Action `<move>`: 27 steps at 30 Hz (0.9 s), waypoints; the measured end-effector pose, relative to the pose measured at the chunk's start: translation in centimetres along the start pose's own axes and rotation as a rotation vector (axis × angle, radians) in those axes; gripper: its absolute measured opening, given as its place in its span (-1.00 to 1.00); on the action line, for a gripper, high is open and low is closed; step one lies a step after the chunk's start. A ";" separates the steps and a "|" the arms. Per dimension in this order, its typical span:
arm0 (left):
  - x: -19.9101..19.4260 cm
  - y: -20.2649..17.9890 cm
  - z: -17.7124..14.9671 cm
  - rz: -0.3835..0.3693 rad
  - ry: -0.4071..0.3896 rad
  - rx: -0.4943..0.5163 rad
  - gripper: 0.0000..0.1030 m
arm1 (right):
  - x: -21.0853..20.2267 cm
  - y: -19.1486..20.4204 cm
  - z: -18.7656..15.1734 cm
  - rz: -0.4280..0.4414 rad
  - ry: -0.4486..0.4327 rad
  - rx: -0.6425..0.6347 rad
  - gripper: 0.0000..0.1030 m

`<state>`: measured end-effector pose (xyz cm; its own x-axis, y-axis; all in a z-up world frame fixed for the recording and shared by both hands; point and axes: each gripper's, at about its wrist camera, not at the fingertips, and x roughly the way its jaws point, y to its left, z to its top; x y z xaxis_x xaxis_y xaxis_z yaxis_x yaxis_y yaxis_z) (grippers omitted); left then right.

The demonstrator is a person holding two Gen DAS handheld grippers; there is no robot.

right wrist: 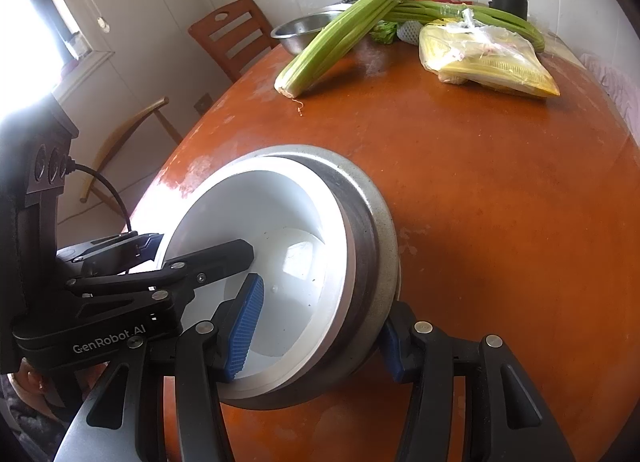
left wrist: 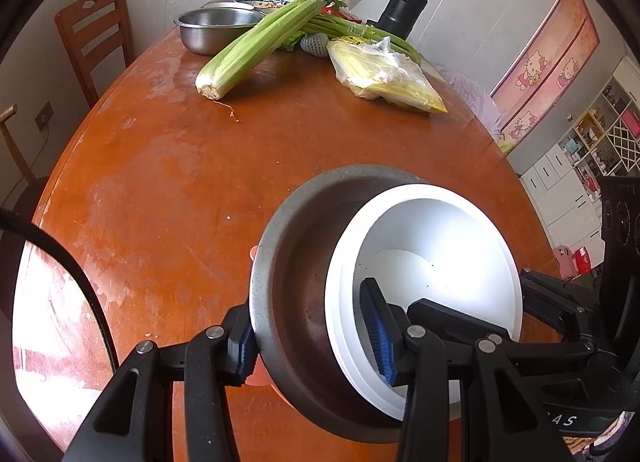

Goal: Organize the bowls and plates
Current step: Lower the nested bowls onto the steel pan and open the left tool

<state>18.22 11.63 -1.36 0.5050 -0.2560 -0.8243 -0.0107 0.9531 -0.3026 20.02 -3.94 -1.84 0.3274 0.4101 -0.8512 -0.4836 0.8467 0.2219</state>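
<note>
I have both claws clamped across the nested rims: left claw (left wrist: 316, 338), right claw (right wrist: 320, 336), white plastic bowl (left wrist: 440, 262) inside grey metal bowl (left wrist: 296, 262), tilted above the orange worktop (left wrist: 200, 181).

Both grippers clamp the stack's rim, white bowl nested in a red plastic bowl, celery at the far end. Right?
Not quite: the white bowl sits in a grey metal bowl, not a red plastic one; the left wrist view shows it. Left gripper and right gripper each straddle the stack's rim, and the celery lies at the far end.
</note>
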 end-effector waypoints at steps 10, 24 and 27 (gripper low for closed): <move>-1.6 0.0 -0.1 0.041 -0.044 0.022 0.15 | -0.5 0.2 -0.1 -0.048 -0.031 -0.009 0.07; -5.8 0.3 -1.1 0.156 -0.153 0.020 0.26 | -2.2 0.3 -0.6 -0.112 -0.118 -0.024 0.08; -6.3 -0.1 -1.4 0.163 -0.165 0.019 0.27 | -2.9 0.1 -0.8 -0.120 -0.141 -0.018 0.08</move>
<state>13.76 12.91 3.21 0.6322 -0.0697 -0.7717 -0.0880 0.9830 -0.1609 18.38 -5.36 0.29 0.4941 0.3508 -0.7955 -0.4477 0.8870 0.1131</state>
